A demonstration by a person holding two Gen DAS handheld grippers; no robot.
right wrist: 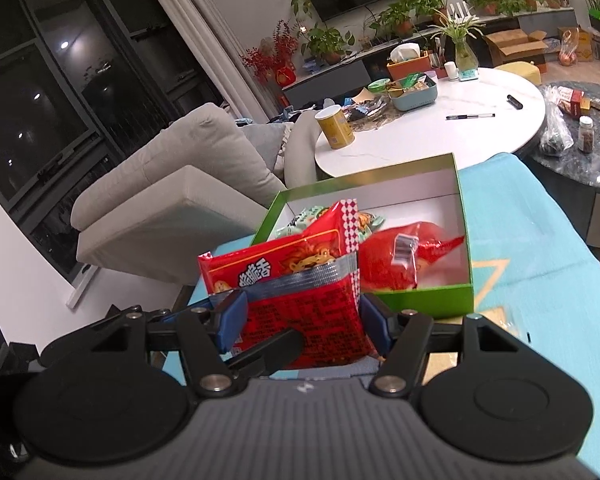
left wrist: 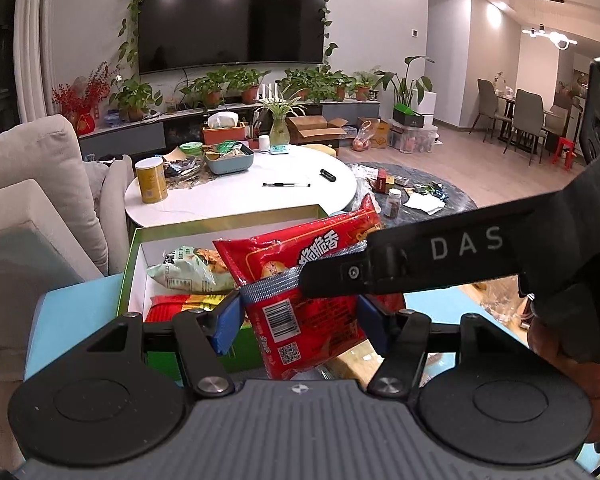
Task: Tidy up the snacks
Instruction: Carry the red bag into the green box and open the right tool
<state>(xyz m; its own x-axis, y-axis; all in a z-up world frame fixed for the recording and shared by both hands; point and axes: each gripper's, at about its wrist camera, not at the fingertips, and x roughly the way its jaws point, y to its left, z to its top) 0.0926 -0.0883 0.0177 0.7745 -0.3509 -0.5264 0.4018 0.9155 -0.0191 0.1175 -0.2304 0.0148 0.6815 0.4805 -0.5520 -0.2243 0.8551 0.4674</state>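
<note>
Both tongs pinch one red crinkly plastic snack packet [left wrist: 300,312] between blue pads: the left gripper [left wrist: 296,316] at its barcode end, the right gripper [right wrist: 300,316] across its printed back, probably to steady the floppy bag. It hangs above the near edge of the green cardboard box [right wrist: 428,300], where other snack bags [right wrist: 404,256] lie.

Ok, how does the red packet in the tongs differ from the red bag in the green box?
The red printed snack packet stands upright, clamped; the red crinkly bag lies flat inside the green cardboard box. The packet shows flat printed panels; the bag looks puffed and crumpled. Both are red sealed snacks.
</note>
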